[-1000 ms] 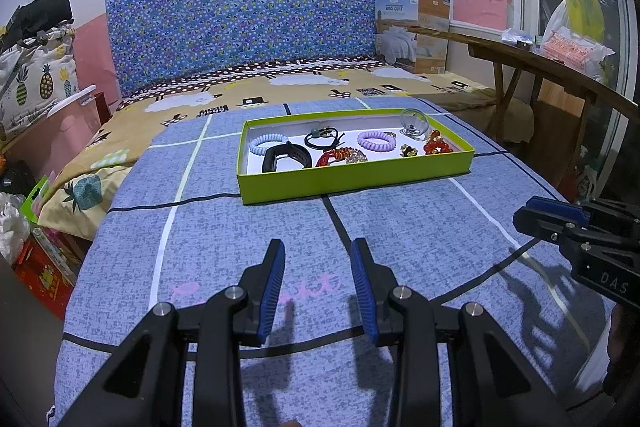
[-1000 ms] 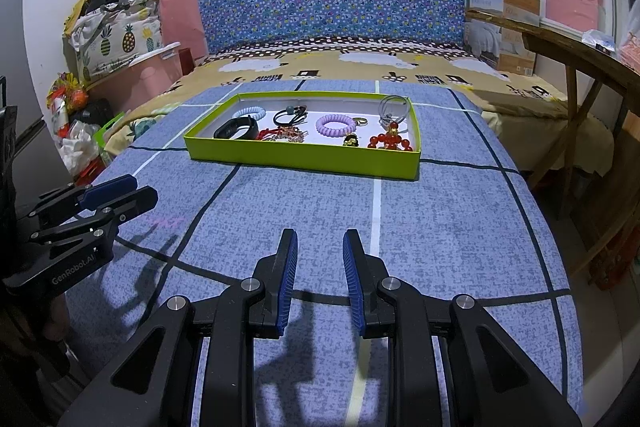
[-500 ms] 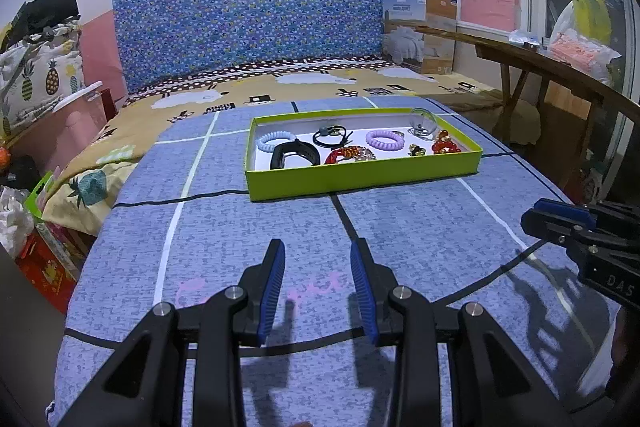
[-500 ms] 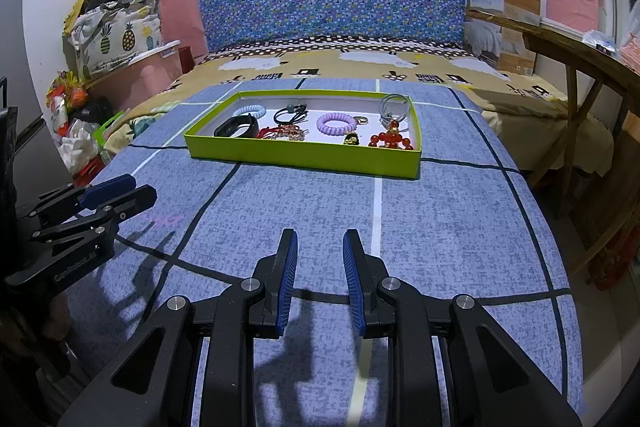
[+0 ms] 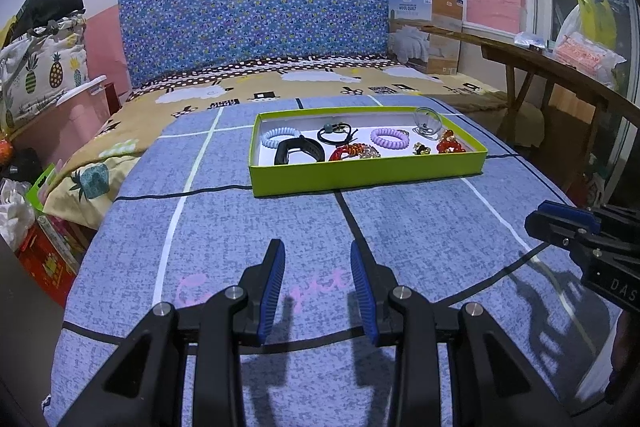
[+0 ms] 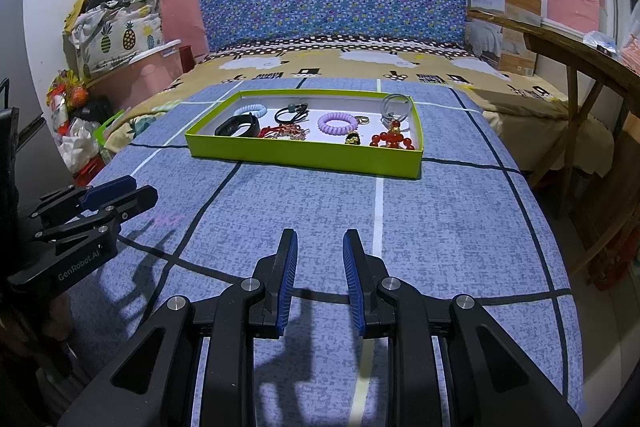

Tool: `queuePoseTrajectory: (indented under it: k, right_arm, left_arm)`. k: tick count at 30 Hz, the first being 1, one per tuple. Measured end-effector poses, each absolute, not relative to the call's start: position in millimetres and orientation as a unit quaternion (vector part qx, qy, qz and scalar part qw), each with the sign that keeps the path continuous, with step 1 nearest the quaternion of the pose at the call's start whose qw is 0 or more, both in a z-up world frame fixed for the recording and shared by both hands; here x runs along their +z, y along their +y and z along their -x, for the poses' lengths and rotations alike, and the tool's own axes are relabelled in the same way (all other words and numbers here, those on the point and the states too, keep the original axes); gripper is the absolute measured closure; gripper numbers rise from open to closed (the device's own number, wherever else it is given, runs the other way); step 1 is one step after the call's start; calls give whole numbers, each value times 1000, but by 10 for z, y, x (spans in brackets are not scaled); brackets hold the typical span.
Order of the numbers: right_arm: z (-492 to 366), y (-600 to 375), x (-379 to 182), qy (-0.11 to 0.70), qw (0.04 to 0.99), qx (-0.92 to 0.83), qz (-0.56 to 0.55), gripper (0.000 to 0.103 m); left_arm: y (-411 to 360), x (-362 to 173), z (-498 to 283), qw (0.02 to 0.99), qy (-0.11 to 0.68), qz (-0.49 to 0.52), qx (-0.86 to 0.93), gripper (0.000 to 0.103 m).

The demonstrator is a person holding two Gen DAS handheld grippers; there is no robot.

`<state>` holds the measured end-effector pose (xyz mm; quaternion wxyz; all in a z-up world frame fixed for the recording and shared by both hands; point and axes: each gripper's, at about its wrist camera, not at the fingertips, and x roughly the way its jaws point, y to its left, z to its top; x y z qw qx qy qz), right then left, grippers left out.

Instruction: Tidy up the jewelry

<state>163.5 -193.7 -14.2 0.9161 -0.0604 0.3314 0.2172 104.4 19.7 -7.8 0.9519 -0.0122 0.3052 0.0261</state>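
From the right wrist view we see the left gripper [image 6: 116, 193] at the near left beside a cluttered corner, while the left wrist view catches our right gripper [image 5: 560, 223] cut off at the right edge. Both grippers hover empty, fingers apart, over the bed [image 5: 400, 227]. The green tray [image 6: 304, 153] lies well beyond them, holding a purple coil bracelet [image 6: 338, 123], a black band [image 6: 237, 126] and red beads [image 6: 392, 139]; smaller pieces are hard to make out.
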Motion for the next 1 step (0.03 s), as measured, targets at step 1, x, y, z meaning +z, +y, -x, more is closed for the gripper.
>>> queuePoseTrajectory:
  k: [1]
  right_arm:
    - [-1636, -1937, -141, 331, 916, 217, 60, 79]
  left_arm:
    - [196, -80, -1047, 952, 306, 13, 26, 67]
